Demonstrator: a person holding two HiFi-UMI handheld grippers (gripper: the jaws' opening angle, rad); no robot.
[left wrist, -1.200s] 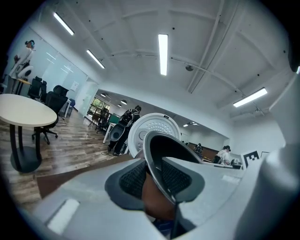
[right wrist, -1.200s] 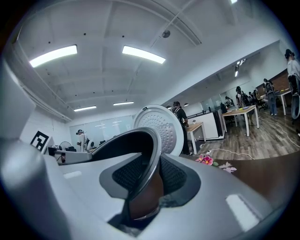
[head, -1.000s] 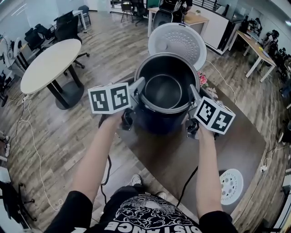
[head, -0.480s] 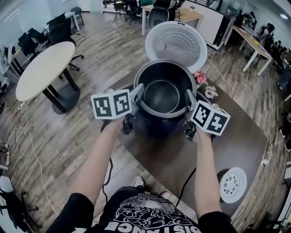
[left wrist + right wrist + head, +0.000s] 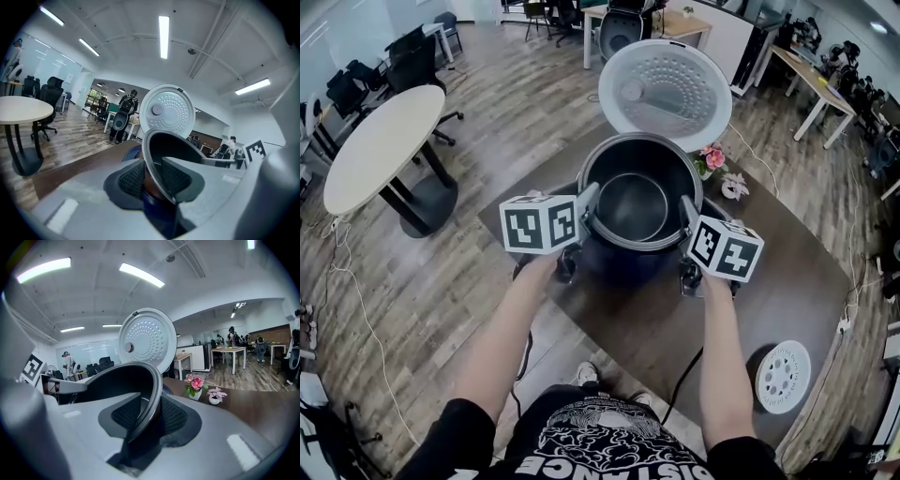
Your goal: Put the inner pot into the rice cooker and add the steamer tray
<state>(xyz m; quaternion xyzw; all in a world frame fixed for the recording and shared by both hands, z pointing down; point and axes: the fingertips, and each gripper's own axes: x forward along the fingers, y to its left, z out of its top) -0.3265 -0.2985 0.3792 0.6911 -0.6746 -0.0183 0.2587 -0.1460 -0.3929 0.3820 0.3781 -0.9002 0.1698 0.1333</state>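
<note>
the dark, round metal inner pot (image 5: 637, 202) is hanging empty in the mouth of the dark blue rice cooker (image 5: 623, 269), whose white, dimpled lid (image 5: 666, 92) is standing open behind it. the left gripper (image 5: 589, 202) is clamping the pot's left rim between its nearly closed jaws, and the right gripper (image 5: 687, 212) is pinching the opposite rim, its jaws just starting to open with the rim between the pads. compared with a second ago, both grippers and the pot are sitting lower, with the pot sunk deeper into the cooker. the cooker is standing on a dark brown table (image 5: 769, 281); a white, perforated round steamer tray (image 5: 784, 376) is lying well apart near the table's corner, and small pink potted flowers (image 5: 710, 157) are standing beside the cooker. a pale round table (image 5: 375, 150) and black office chairs (image 5: 417, 58) are standing on the wood-plank floor (image 5: 441, 281).
</note>
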